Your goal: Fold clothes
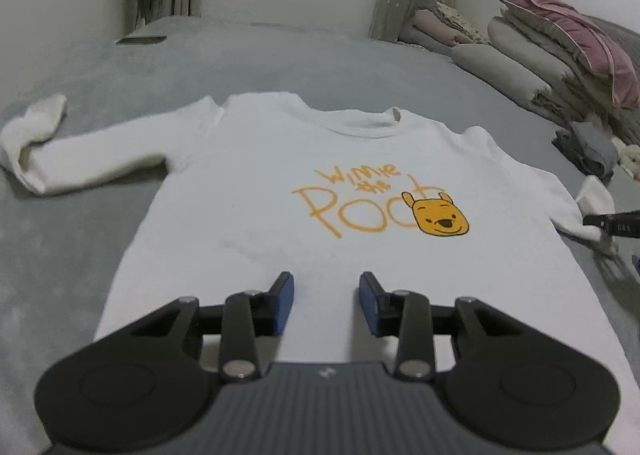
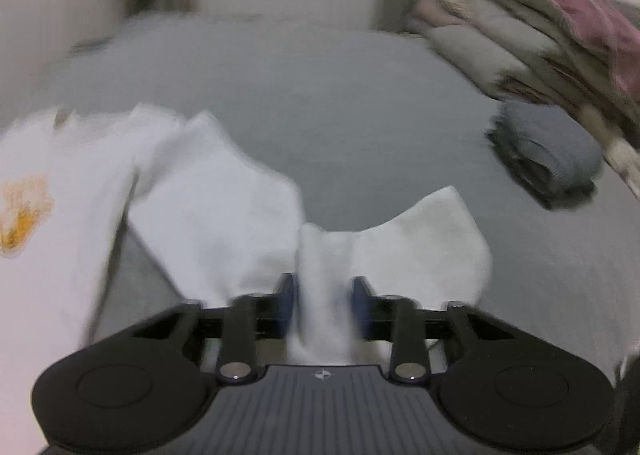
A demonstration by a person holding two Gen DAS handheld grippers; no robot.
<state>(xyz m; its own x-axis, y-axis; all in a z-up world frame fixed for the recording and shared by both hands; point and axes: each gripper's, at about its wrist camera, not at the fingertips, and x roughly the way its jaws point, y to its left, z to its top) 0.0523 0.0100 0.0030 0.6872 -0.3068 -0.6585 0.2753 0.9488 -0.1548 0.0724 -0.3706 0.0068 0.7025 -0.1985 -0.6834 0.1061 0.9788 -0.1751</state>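
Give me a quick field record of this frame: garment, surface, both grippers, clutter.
garment: white long-sleeve shirt, print side up, spread flat
surface: grey bed cover
left gripper: open, over the shirt's lower part, nothing between its pads
right gripper: shut on the right sleeve, cuff bunched between the pads
other sleeve: stretched out sideways, cuff folded back
clutter: stacked bedding and folded grey clothes on the right
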